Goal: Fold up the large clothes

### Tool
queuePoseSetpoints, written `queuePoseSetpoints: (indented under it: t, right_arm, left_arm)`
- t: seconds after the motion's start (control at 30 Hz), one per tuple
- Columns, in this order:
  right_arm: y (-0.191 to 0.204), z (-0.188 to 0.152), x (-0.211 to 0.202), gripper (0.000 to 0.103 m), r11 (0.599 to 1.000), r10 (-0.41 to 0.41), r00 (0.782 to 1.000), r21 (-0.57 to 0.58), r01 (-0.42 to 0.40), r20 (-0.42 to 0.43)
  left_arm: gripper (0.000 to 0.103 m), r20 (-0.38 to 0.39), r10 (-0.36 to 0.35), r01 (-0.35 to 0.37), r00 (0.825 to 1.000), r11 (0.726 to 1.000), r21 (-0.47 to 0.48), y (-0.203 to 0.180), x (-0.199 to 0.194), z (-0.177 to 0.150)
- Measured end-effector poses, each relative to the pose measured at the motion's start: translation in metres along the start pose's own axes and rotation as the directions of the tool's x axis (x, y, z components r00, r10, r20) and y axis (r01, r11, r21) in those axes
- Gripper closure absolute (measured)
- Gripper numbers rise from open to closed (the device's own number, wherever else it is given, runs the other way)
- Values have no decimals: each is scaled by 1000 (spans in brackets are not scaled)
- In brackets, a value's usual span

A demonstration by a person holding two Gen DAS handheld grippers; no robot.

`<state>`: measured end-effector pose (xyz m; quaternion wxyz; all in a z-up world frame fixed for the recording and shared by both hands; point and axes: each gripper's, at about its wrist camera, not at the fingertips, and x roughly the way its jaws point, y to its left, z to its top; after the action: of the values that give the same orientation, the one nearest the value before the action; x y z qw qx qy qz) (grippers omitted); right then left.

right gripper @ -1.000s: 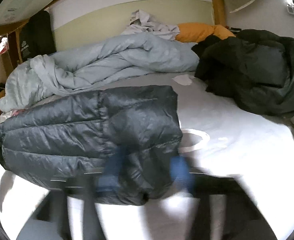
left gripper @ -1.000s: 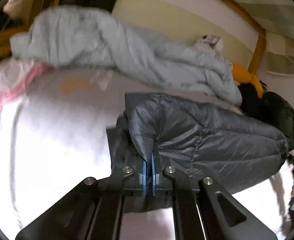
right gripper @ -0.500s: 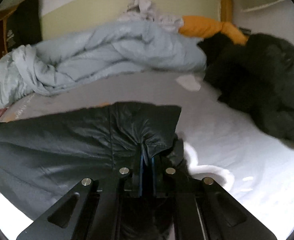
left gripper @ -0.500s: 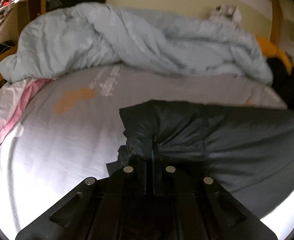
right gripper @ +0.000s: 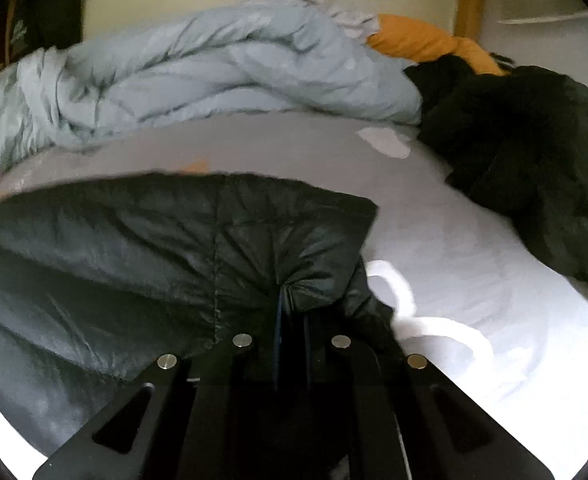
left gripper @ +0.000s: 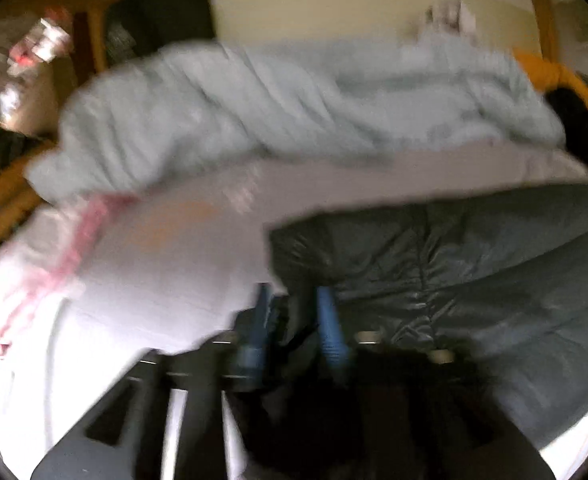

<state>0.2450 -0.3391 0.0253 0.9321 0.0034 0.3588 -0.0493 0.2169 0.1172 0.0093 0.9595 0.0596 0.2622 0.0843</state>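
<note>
Left wrist view: the left gripper (left gripper: 294, 312), clamped a moment ago, is opening, freeing the dark jacket (left gripper: 474, 272) lying ahead on the bed (left gripper: 154, 280); the right gripper (right gripper: 292, 312) is loosening yet still pinches it, so this fold looks laid.

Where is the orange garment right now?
In the right wrist view the orange garment lies upper right at the bed's far end, between the light blue duvet and the black coat pile.

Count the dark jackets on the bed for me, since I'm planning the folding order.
2. The grey puffer jacket lies flat in front of the grippers; a black coat is heaped at the right edge. More could hide under the pale blue duvet.
</note>
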Motion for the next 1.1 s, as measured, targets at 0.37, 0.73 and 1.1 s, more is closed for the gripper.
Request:
queuePoseSetpoints:
  t: [0.37, 0.73, 1.1]
  right_arm:
    - [7, 28, -120, 10, 989, 118, 936, 43, -140, 332]
    - [93, 23, -7, 0, 988, 143, 989, -58, -146, -41]
    - [92, 17, 67, 0, 990, 140, 989, 6, -140, -47]
  left_arm:
    - [15, 215, -205, 229, 955, 969, -89, 10, -101, 47]
    - [2, -166, -164, 154, 972, 986, -68, -74, 27, 39]
    - [0, -218, -128, 97, 968, 984, -147, -61, 97, 22]
